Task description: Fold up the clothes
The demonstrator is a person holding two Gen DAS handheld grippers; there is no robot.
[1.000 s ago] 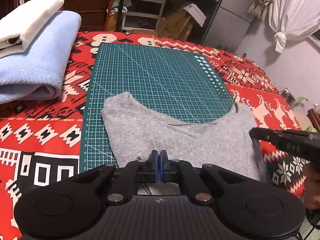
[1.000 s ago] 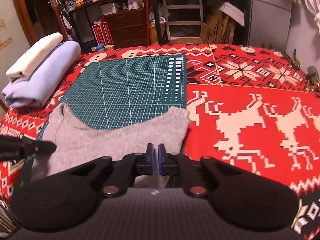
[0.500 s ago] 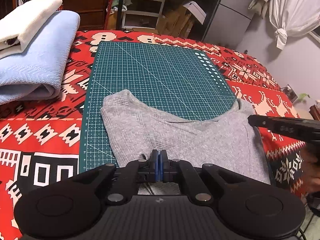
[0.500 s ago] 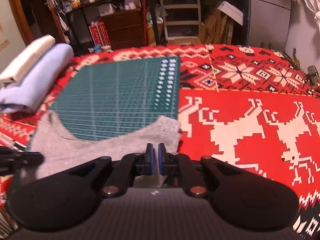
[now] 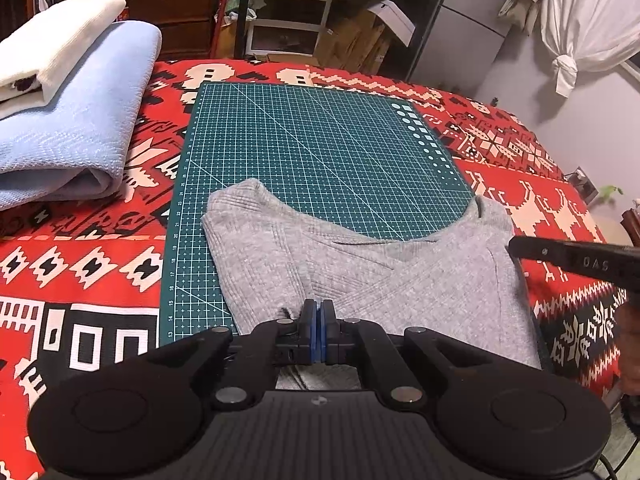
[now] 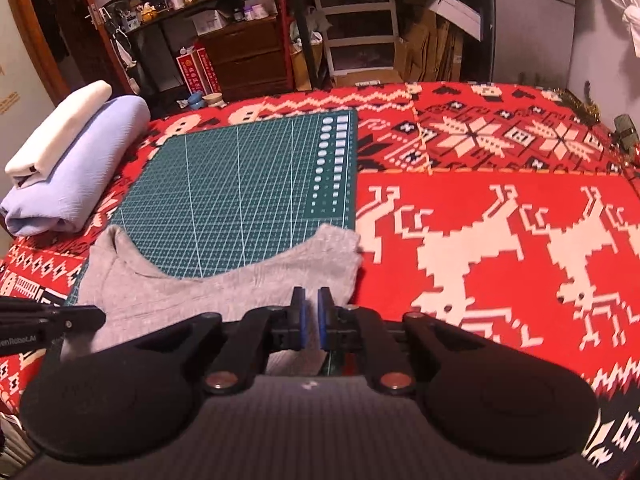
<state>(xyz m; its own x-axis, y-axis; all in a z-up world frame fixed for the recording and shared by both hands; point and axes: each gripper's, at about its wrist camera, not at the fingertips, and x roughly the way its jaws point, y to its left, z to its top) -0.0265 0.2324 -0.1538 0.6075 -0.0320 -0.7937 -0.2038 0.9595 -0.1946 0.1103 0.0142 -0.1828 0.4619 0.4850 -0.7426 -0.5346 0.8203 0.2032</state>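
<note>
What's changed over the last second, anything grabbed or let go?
The right gripper jaws have just been opening slightly; the grey garment shows in the narrow gap, apparently no longer pinched. The left gripper stays shut on its near edge. Garment, cutting mat and folded stack have not moved.

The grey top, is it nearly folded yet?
Not yet. Done: a white cloth and a blue cloth lie folded beside the cutting mat. In hand: the grey top lies partly on the mat; the left gripper pinches its near edge, and the right gripper, jaws just opening slightly, sits at its other end with cloth showing in the gap. Still to do: folding it over and stacking it.
</note>
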